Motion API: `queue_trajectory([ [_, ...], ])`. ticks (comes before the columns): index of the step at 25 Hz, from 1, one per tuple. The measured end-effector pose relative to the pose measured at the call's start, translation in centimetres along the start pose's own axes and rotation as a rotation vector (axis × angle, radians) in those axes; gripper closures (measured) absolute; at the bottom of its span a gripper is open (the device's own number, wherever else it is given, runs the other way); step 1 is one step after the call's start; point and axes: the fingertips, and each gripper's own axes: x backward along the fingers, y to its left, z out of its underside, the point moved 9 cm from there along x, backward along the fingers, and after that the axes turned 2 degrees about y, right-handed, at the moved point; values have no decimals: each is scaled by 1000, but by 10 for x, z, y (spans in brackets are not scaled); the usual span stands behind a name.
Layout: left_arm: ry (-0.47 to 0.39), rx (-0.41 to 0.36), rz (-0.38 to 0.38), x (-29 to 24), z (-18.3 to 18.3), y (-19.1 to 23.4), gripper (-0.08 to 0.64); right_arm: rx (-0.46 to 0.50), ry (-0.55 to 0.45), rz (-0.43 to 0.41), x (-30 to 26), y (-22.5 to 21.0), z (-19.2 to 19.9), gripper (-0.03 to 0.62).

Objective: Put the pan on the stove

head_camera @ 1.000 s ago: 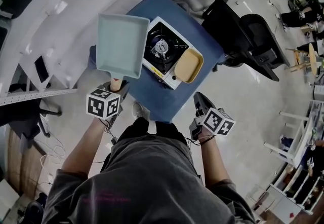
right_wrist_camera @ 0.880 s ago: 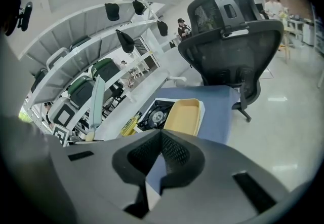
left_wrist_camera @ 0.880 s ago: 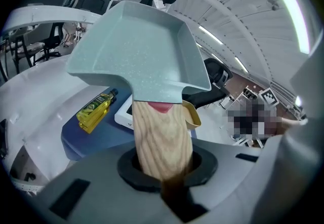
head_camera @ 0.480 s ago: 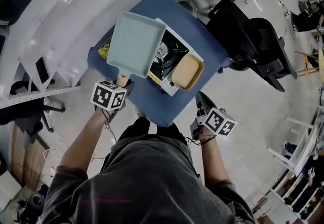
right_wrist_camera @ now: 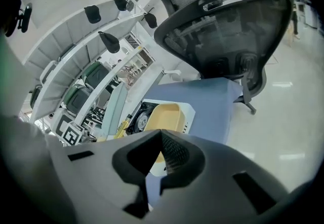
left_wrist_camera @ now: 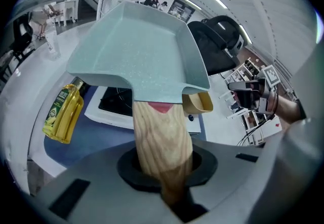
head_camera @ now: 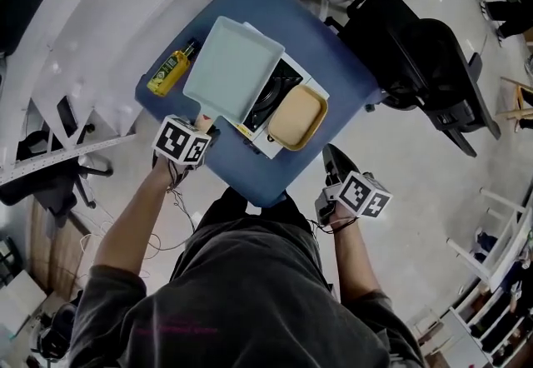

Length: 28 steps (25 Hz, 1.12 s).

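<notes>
The pan (head_camera: 233, 68) is a light teal rectangular one with a wooden handle (head_camera: 202, 120). My left gripper (head_camera: 200, 130) is shut on that handle and holds the pan in the air over the left part of the white stove (head_camera: 268, 105). In the left gripper view the handle (left_wrist_camera: 162, 137) runs up out of the jaws to the pan (left_wrist_camera: 139, 53), with the stove (left_wrist_camera: 114, 105) below it. My right gripper (head_camera: 336, 168) hangs off the table's near right corner, shut and empty; its jaws (right_wrist_camera: 161, 142) meet in the right gripper view.
A yellow dish (head_camera: 296, 118) sits on the stove's right side. An oil bottle (head_camera: 171, 71) lies on the blue table (head_camera: 316, 33), left of the pan. A black office chair (head_camera: 416, 50) stands to the right, white shelving (head_camera: 75, 50) to the left.
The pan has moved right, from beside the stove to over its burner. The oil bottle it covered now shows. My right gripper has stayed put.
</notes>
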Motion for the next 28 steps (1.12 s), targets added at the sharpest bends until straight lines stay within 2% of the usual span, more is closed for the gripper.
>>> queue_trajectory([
  [11, 197, -50, -14, -40, -10, 12, 509, -46, 28, -13, -4, -33, -2, 589],
  [28, 282, -76, -20, -68, -21, 26, 508, -79, 51, -4, -11, -49, 1, 589],
])
